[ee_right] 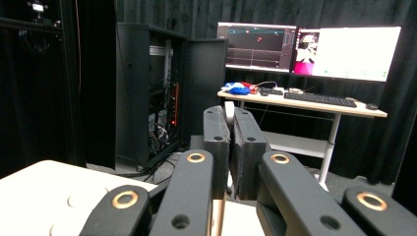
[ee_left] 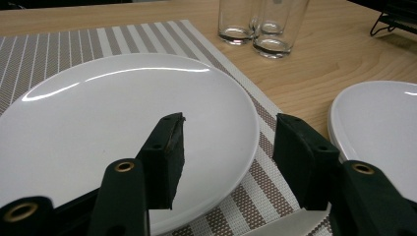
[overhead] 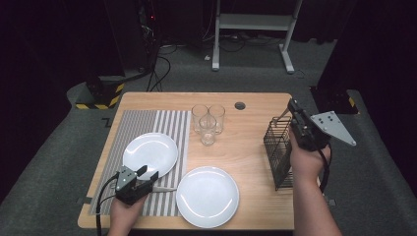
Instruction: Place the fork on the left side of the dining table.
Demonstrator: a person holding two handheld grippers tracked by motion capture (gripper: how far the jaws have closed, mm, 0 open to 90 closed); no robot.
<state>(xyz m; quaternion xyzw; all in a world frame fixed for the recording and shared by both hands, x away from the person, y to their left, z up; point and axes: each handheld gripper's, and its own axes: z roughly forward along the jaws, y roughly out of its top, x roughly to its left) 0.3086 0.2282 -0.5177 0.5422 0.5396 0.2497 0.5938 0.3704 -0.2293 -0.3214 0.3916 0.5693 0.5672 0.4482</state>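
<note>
On the tabletop point(overhead: 255, 105): a striped placemat point(overhead: 142, 123), two white plates, three glasses point(overhead: 208, 123) and a black wire rack point(overhead: 278, 152) are laid out.
Placemat: spread over the left half of the tabletop, reaching its near edge.
Far plate point(overhead: 150, 155): set on the placemat, towards its right side.
Near plate point(overhead: 207, 196): placed right of the placemat on the bare wood, close to the near edge and well apart from the rack.
Glasses: grouped upright and close together near the middle of the tabletop, just right of the placemat.
Wire rack: stood upright near the right edge of the tabletop.
Knife point(overhead: 164, 188): laid flat on the placemat between the two plates, just beside the left gripper.
Left gripper point(overhead: 147, 173): held low over the near rim of the far plate; its jaws are spread apart and nothing is gripped. In the left gripper view one jaw is seen over the plate and the other over the placemat, with the pale end of the knife beneath it.
Right gripper point(overhead: 293, 105): held above the far end of the rack; its jaws are closed on a thin utensil point(overhead: 281, 116).
Thin utensil: slanted from the jaws towards the top of the rack; its kind cannot be told, nor whether the rack is touched.
</note>
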